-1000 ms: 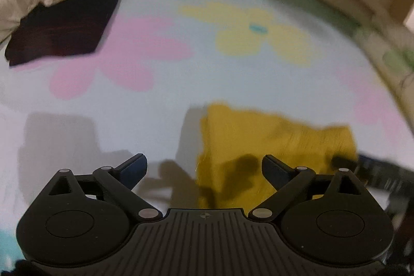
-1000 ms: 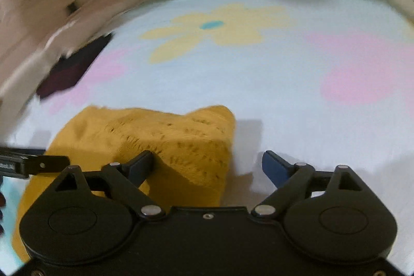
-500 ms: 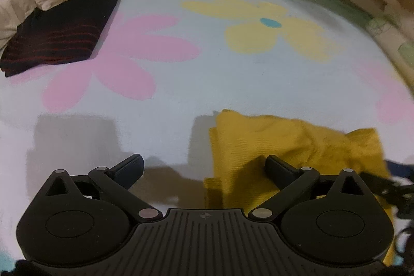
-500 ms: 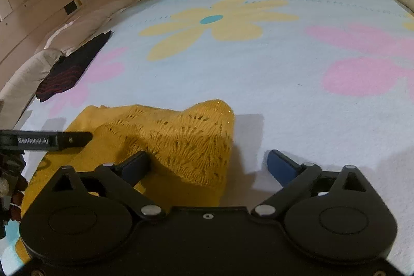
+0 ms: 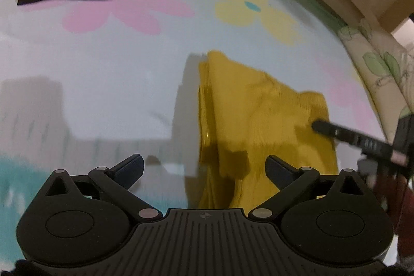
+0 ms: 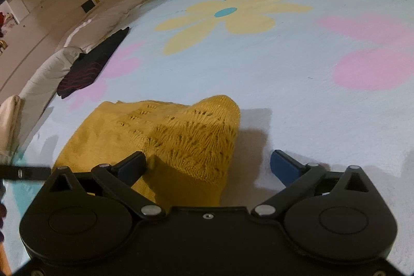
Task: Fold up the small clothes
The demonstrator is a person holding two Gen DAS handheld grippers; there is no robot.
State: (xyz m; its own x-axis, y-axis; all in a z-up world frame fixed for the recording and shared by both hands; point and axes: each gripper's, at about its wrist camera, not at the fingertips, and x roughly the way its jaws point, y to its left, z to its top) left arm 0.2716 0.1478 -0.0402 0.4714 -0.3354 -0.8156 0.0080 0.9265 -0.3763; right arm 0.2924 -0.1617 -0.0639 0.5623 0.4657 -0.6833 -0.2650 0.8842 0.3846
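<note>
A knitted garment [image 6: 160, 136] lies on the bedspread [image 6: 297, 84] of a bed, near its front edge. Seen from the right wrist, it sits before the left finger of the right hand-held gripper [image 6: 207, 162] and between the two jaws, which are opening and not touching it (its far corner stands raised). A folded garment [image 6: 90, 66] lies well apart, far to the left, against the pillows [image 6: 51, 69] at the bedspread's edge. In the left wrist view the left hand-held gripper [image 5: 204, 167] hovers over the knitted garment's near left edge, the folded one at the far left
</note>
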